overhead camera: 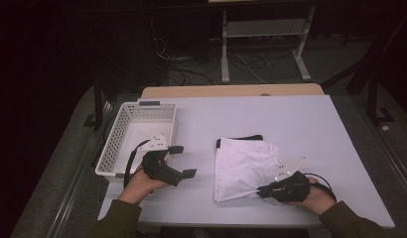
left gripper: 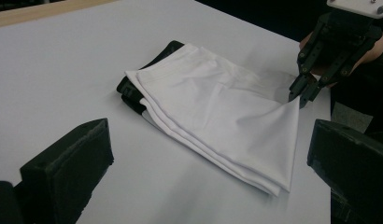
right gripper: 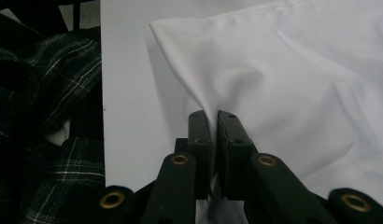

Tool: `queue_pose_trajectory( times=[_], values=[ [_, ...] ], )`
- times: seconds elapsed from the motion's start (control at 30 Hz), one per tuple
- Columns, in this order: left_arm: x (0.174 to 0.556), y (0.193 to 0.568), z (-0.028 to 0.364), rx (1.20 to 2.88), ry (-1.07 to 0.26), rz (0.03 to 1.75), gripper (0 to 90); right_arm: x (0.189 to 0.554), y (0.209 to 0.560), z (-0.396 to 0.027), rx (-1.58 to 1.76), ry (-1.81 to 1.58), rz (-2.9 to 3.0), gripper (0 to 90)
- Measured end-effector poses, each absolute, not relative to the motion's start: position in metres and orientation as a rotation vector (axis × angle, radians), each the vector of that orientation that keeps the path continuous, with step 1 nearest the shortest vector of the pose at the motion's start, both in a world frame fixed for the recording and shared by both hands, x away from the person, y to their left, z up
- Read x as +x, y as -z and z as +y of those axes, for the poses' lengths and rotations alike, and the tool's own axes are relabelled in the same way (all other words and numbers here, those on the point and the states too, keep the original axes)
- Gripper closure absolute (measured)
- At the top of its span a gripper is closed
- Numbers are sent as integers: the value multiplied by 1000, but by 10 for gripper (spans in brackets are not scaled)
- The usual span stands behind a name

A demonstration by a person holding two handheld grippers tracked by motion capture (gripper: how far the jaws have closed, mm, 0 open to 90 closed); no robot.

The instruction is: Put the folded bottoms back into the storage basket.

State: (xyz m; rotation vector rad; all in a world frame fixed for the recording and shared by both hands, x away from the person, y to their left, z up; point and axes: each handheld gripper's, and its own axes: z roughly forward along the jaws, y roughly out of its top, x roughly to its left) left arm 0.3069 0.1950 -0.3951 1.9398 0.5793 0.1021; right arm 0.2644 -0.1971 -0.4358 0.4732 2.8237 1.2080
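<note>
A folded white garment with a black band at its far edge lies in the middle of the white table. My right gripper is shut on the garment's near right corner and lifts that edge slightly. In the right gripper view the jaws pinch a fold of the white garment, my right gripper closed tight on it. My left gripper hovers left of the garment, jaws wide open and empty. In the left gripper view the garment lies ahead and the right gripper holds its corner.
A white perforated basket, empty, stands at the table's left edge beside my left hand. A plaid sleeve shows at the left of the right gripper view. Cables and a metal frame stand on the floor beyond the table.
</note>
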Motion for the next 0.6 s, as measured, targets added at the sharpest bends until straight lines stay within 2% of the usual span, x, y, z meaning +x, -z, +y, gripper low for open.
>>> queue_pose_trajectory(
  times=[0.27,0.5,0.6],
  values=[
    [307,395,195,1942,-105,579,0,263,438,-197,483,-1198,2834,813],
    [307,395,195,1941,-104,581,0,264,432,-202,537,-1265,2802,680],
    [307,395,195,1938,-103,583,0,265,429,-206,566,-1298,2776,595]
  ],
)
